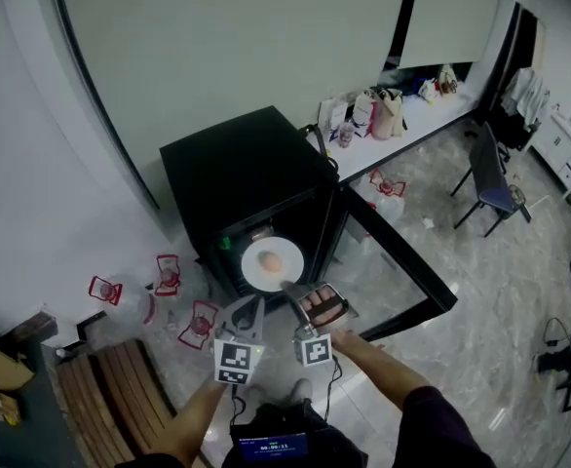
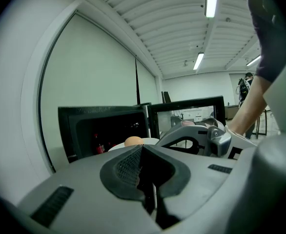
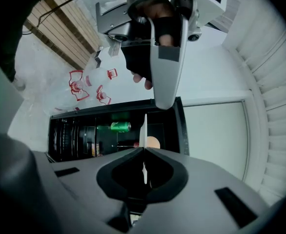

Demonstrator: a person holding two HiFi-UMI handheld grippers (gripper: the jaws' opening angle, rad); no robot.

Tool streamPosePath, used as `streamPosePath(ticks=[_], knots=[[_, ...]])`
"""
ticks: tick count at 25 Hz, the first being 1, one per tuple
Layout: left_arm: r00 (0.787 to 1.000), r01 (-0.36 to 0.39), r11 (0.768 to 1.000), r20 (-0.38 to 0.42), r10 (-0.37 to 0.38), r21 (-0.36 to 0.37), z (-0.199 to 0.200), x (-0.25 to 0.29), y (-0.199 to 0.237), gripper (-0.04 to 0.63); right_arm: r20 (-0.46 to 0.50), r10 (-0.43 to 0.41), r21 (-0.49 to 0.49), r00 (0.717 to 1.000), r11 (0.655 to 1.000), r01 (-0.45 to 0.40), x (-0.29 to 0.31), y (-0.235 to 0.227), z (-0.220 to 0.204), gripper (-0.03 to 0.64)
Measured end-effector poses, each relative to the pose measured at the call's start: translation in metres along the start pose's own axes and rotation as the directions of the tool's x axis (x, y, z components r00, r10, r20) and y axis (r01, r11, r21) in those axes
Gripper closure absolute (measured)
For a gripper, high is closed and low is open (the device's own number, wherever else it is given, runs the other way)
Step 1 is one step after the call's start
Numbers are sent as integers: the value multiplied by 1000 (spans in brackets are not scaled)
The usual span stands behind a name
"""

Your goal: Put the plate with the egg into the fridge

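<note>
one black fridge (door open) on marbled floor.

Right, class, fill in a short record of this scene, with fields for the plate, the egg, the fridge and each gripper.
plate: white plate, held in front of the fridge opening, not yet inside
egg: egg resting on the plate
fridge: black fridge, door swung open, green can inside
left gripper: left gripper, shut on the plate's rim
right gripper: right gripper, shut on the plate's rim

Left gripper grips plate (egg aboard)
</note>
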State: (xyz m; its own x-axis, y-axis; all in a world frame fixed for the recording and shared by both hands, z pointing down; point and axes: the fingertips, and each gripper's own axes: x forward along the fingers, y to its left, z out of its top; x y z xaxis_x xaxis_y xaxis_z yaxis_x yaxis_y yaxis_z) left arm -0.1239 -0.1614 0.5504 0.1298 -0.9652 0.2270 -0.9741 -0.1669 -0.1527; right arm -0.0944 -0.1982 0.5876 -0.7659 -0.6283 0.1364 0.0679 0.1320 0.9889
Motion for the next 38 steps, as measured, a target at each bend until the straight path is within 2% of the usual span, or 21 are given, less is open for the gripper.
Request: streamPosePath(ticks=[3,9,14,17,24,31,34,38], knots=[[1000,-8,1000,-27,8,-3,-40,34,11,586,6,20,-26,1000,999,-20,36,33,-4,600],[993,-79,990,-100,68,-113,-118,92,47,586,-6,83,-44,997,996,-83,108,100,-22,600],[988,-73,991,-144,56,-116,-173,138,58,586,4,84,-57,996,995,-83,158,145,-36,600],[984,-84,986,-167,60,-142,-198,159,67,586,5,79,-65,997,995,-78,179,164,-43,600],[974,-46,985,-228,7,-168,-236,193,55,586,51,119,-122,992,986,-112,197,199,-47,600],[960,-63,975,-280,2,-211,-260,218,54,586,75,156,-119,985,982,-146,204,215,-49,601],[953,-80,974,-302,13,-211,-265,223,55,586,72,208,-96,975,975,-201,206,223,-52,600],[947,-99,972,-320,27,-212,-269,227,59,586,92,253,-4,963,967,-253,203,226,-53,600]])
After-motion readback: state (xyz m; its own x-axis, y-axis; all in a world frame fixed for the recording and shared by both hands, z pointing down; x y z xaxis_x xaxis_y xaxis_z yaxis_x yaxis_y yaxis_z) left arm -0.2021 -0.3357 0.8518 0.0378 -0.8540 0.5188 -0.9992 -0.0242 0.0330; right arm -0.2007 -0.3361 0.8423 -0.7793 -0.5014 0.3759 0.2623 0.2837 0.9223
